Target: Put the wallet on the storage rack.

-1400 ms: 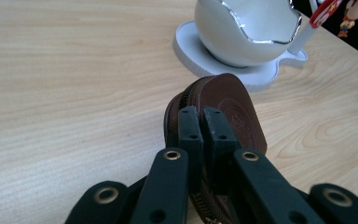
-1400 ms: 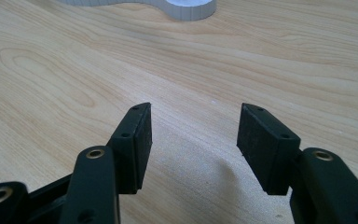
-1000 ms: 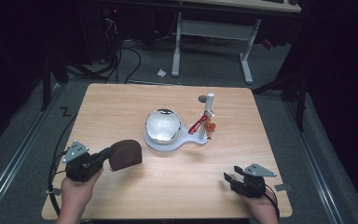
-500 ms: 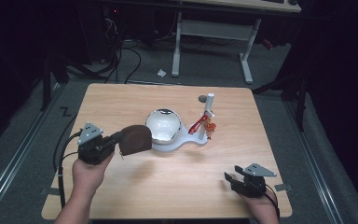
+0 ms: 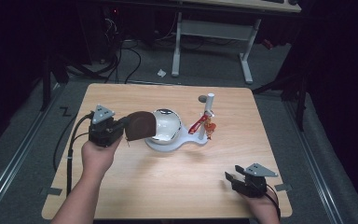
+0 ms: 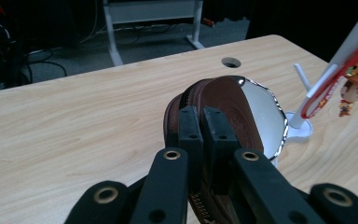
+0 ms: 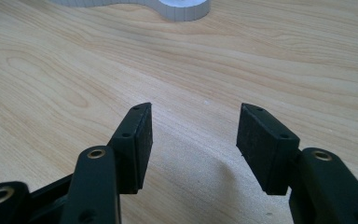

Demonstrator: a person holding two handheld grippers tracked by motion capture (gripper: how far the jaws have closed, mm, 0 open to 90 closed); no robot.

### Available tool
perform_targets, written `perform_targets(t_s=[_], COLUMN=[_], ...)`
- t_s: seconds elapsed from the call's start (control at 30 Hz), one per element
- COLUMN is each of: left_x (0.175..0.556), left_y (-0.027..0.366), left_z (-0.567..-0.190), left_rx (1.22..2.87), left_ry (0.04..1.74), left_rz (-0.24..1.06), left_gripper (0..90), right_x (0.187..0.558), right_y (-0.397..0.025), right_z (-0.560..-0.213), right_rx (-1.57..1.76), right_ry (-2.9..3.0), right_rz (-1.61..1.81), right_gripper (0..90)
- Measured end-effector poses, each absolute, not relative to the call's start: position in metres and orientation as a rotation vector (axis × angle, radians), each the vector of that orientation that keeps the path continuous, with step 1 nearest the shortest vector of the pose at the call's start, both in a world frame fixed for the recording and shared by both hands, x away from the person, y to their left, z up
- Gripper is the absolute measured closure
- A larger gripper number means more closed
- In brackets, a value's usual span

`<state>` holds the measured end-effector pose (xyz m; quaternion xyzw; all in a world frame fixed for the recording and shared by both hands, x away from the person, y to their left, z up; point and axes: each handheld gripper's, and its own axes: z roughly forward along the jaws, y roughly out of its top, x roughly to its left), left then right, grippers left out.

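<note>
My left tool [image 5: 121,127] clamped on brown pouch [image 5: 140,125], held above counter [image 5: 121,93], pouch touching white dome [image 5: 168,125] on stand [image 5: 186,140]. Red keychain [image 5: 200,124] hangs from stand's post. My right tool [image 5: 232,179] rests at near right counter edge, jaws spread, gripping nothing.

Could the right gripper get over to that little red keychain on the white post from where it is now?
Probably yes. The right gripper sits open and empty on the table, with bare wood between it and the keychain. The left gripper, holding the brown pouch, is on the far side.
</note>
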<state>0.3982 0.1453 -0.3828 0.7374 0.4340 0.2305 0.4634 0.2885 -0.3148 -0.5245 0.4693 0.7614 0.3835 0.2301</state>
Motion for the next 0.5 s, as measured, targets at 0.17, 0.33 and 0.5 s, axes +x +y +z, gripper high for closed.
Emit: perform_targets(t_s=[0.17, 0.33, 0.5], left_x=[0.409, 0.418, 0.425], left_y=[0.137, 0.129, 0.116], left_z=[-0.380, -0.381, -0.383], left_rx=[1.841, 1.863, 1.899], left_ry=[1.079, 1.099, 1.109], left_rz=[0.590, 0.594, 0.593], left_gripper=[87.0, 86.9, 86.9], right_x=[0.288, 0.288, 0.288], right_y=[-0.314, -0.315, -0.315], right_z=[-0.523, -0.523, -0.523], right_rx=[1.289, 1.286, 1.291], right_ry=[2.089, 2.092, 2.090], right_rz=[1.063, 1.064, 1.068], right_gripper=[45.8, 45.9, 46.0])
